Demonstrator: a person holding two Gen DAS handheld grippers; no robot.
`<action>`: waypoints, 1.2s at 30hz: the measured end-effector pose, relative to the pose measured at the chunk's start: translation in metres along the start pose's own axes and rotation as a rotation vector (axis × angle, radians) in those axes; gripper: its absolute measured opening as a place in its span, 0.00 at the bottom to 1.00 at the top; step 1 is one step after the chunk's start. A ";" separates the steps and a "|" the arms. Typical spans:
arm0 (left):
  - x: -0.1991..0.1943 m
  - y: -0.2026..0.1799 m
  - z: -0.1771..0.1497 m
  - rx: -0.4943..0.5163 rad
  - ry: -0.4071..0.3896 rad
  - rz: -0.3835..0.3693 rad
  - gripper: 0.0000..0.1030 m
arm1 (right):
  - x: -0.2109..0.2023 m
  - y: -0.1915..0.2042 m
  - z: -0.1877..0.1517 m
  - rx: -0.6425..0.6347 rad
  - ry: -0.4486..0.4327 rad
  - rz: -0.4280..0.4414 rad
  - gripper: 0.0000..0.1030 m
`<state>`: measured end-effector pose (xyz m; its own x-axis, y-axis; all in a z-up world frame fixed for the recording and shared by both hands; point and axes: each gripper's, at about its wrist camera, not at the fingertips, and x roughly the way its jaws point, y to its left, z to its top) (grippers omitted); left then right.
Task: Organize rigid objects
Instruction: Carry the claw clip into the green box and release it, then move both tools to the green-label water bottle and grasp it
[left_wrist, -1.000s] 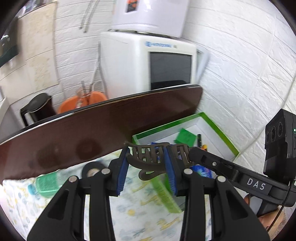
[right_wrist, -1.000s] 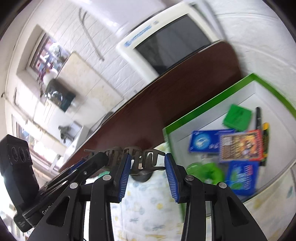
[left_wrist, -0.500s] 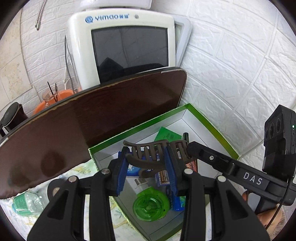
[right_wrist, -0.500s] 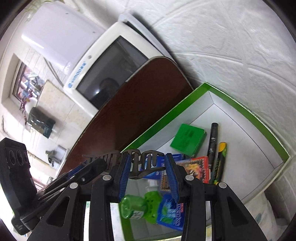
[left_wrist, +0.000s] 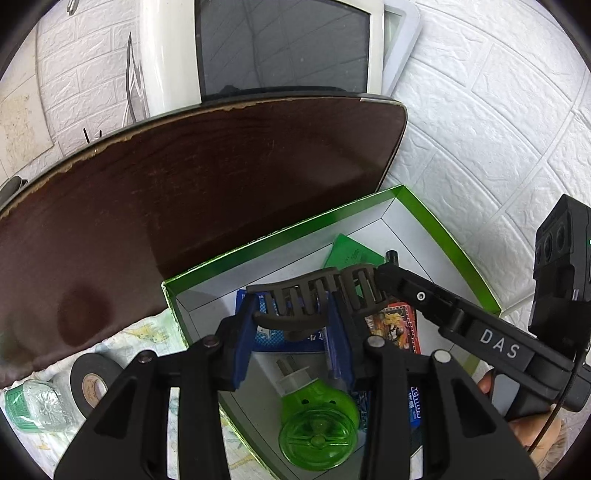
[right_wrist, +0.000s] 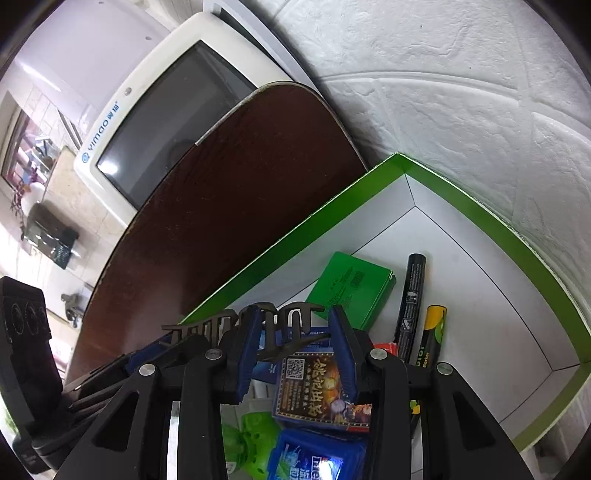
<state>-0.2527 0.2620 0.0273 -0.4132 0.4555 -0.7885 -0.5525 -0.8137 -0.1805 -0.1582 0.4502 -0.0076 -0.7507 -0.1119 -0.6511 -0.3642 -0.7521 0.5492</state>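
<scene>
item: dark hair clip (left_wrist: 317, 295), centre of the left wrist frame, held above the green-rimmed box (left_wrist: 454, 236).

left to right, left wrist frame:
- lower left: plastic bottle (left_wrist: 33, 406) and black tape roll (left_wrist: 94, 380) lying on the patterned cloth (left_wrist: 147, 332) of the bench, outside the box, likely not yet sorted.
- centre: left claw (left_wrist: 291, 332), blue pads closed on the clip's body. below it a green plug-in device (left_wrist: 317, 428) on the box floor.
- right: right claw (right_wrist: 293, 343), pads on the toothed end of the same clip; a two-handed hold, probably to keep it level for lowering.

right wrist frame: blue packet (right_wrist: 314, 458), card box (right_wrist: 317, 391), green carton (right_wrist: 351, 288), black marker (right_wrist: 412, 302), yellow marker (right_wrist: 430, 336), laid flat along the box floor; bare floor at right.
</scene>
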 end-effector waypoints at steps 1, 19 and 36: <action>0.000 0.001 -0.001 -0.001 0.002 0.000 0.35 | 0.001 0.000 0.000 -0.002 0.001 -0.002 0.40; -0.061 0.073 -0.036 -0.128 -0.064 0.130 0.39 | -0.043 0.032 -0.012 -0.056 -0.087 -0.021 0.40; -0.167 0.240 -0.134 -0.443 -0.170 0.369 0.48 | 0.019 0.198 -0.092 -0.335 0.130 0.086 0.41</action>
<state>-0.2194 -0.0577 0.0373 -0.6505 0.1363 -0.7472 -0.0114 -0.9854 -0.1698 -0.1940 0.2394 0.0404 -0.6868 -0.2488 -0.6830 -0.0866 -0.9049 0.4167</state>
